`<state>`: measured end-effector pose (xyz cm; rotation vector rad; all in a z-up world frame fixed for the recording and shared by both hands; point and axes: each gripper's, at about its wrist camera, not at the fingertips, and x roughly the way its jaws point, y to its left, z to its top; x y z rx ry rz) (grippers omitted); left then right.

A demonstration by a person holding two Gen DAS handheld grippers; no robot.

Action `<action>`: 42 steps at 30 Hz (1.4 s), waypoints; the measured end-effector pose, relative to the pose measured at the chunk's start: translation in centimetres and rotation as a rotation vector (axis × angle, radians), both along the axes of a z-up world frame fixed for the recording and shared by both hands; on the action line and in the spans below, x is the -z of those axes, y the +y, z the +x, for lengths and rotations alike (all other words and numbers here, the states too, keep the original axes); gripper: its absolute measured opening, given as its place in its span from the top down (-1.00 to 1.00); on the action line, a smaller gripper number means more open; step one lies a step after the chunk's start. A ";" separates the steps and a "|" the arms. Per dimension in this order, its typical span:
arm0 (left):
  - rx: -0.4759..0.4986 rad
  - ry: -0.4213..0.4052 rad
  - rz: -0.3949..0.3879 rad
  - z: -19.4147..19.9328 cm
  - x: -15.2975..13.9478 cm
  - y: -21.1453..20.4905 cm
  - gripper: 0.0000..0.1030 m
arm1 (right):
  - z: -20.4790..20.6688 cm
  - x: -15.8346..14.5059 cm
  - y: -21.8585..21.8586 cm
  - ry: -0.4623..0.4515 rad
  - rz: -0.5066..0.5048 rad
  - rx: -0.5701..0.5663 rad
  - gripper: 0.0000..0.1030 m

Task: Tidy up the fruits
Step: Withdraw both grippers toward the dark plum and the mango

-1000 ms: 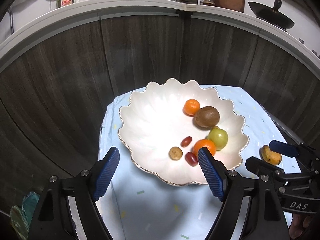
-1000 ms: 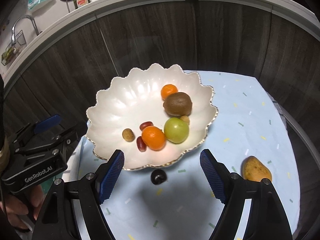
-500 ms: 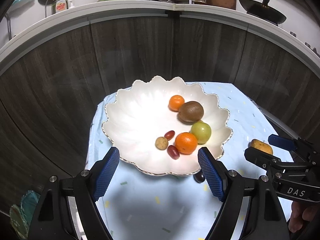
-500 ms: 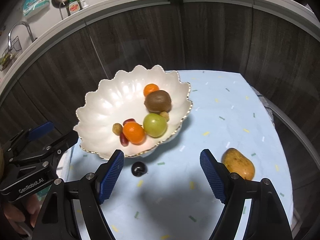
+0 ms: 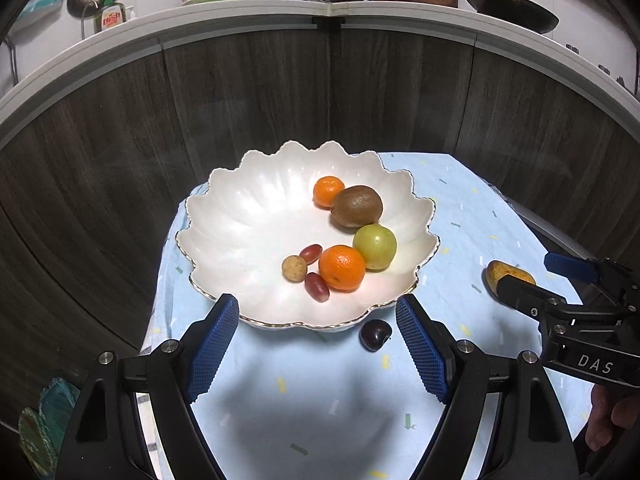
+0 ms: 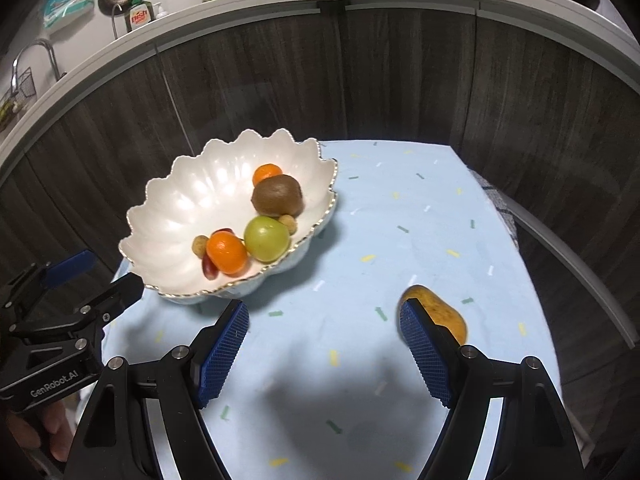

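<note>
A white scalloped bowl (image 5: 248,216) (image 6: 184,200) on a light blue cloth holds two oranges, a kiwi (image 5: 356,205), a green fruit (image 5: 375,246), red grapes and a small brown fruit. A dark plum (image 5: 375,335) lies on the cloth just outside the bowl's near rim, close to my left gripper's right finger. My left gripper (image 5: 318,344) is open and empty before the bowl. A yellow mango (image 6: 440,314) (image 5: 510,274) lies on the cloth to the right, partly behind the right finger of my open, empty right gripper (image 6: 322,354).
The cloth-covered table (image 6: 400,220) stands against dark wood cabinet fronts (image 5: 320,92). A counter above carries dishes, a wok (image 5: 508,4) and a dish soap bottle (image 6: 138,16). A hand holds each gripper at the frame edges.
Both grippers have drawn back from the bowl and shifted right; the bowl now sits farther off and to the left, the plum has come into the left view, and the mango is nearer the right gripper.
</note>
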<state>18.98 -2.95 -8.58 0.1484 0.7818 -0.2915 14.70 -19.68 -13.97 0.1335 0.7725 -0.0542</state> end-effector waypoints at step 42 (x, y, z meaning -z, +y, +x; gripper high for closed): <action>-0.143 -0.102 0.065 -3.0 4.5 -4.1 -0.88 | -3.0 3.8 -3.9 -0.135 -0.191 0.080 -0.77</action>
